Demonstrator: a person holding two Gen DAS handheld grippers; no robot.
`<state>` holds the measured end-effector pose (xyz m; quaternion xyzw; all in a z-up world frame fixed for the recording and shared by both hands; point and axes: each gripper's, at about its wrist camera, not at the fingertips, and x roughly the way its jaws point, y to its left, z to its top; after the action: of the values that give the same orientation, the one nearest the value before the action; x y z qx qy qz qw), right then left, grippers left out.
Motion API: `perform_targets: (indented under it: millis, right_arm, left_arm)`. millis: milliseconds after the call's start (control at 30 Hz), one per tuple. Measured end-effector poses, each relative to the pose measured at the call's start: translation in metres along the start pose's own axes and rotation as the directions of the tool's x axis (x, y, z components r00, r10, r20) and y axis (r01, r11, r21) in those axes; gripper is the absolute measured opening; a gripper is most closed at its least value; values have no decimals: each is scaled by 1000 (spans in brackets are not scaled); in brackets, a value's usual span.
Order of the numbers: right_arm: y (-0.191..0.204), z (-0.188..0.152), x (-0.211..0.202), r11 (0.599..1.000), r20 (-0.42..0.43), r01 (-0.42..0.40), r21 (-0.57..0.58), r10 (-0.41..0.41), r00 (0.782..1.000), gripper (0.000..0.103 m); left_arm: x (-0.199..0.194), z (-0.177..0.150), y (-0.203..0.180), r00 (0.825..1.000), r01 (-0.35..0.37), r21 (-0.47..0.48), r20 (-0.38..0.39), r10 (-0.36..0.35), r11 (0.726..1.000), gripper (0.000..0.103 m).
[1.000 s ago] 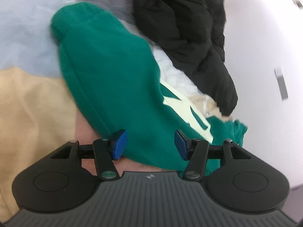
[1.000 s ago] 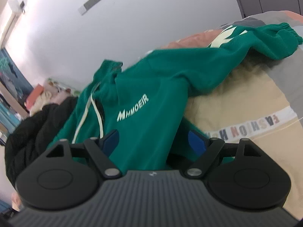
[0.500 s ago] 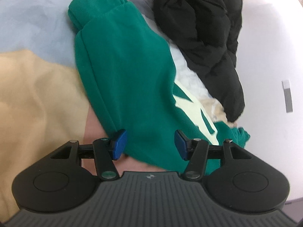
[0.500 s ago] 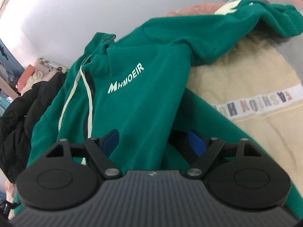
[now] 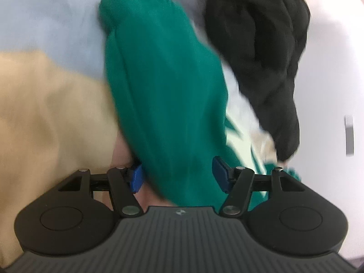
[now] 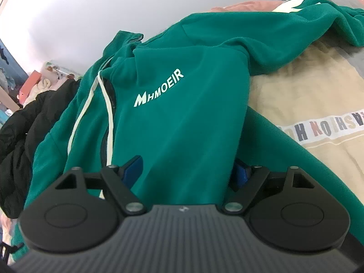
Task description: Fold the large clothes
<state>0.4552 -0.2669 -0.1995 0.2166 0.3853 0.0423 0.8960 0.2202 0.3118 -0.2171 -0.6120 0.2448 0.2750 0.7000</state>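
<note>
Green hoodie (image 6: 182, 113): soft, bulky fleece; take by hem or sleeve. Left gripper (image 5: 177, 173) and right gripper (image 6: 186, 170): fingers wide, straddling cloth; clamping unclear.

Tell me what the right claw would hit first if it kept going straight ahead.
Most likely the green hoodie: its front panel already lies between the right claw fingers and fills the path ahead.

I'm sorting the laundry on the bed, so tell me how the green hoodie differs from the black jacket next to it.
The green hoodie is spread across the bed; the black jacket sits bunched in a heap by the wall. The hoodie carries pale lettering and a white drawstring; the jacket shows no print. The hoodie's fabric runs between both grippers' fingers; the jacket lies apart from them. Both are bulky, unfolded garments.
</note>
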Motion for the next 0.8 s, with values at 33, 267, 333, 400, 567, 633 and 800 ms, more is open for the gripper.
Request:
perform_targets:
  millis: [33,267,333,400,567,633,800]
  right_arm:
    - [0,0,0,1000,-1,2,1,-2,1000,82]
    - [1,0,2,1000,-1,7,-1,-7,1000,82]
    - [3,0,3,1000,-3,3,-12,-3,1000,82]
    - [5,-1,4,1000,-1,3,-26,-3,1000,82]
    - [5,-1,0,1000,3,-15,-23,15,1000,82]
    - [3,-1,-2,1000,3,-26,-12,26,1000,82]
    - [4,3,-1,1000,2,-22,-22,23,1000,82]
  left_arm:
    - [1,4,-2,1000,-3,-9,29,3,1000,60]
    - [24,40,-29,983,-111,60,156,100,992,15]
    - [20,51,-38,977,-108,95,194,88,990,10]
    - [12,61,-55,954,-126,184,292,68,975,9]
    - [-2,107,-84,891,-185,245,451,57,952,8]
    - [6,125,-88,883,-222,243,461,89,944,8]
    - [28,134,-91,881,-298,305,452,138,905,8]
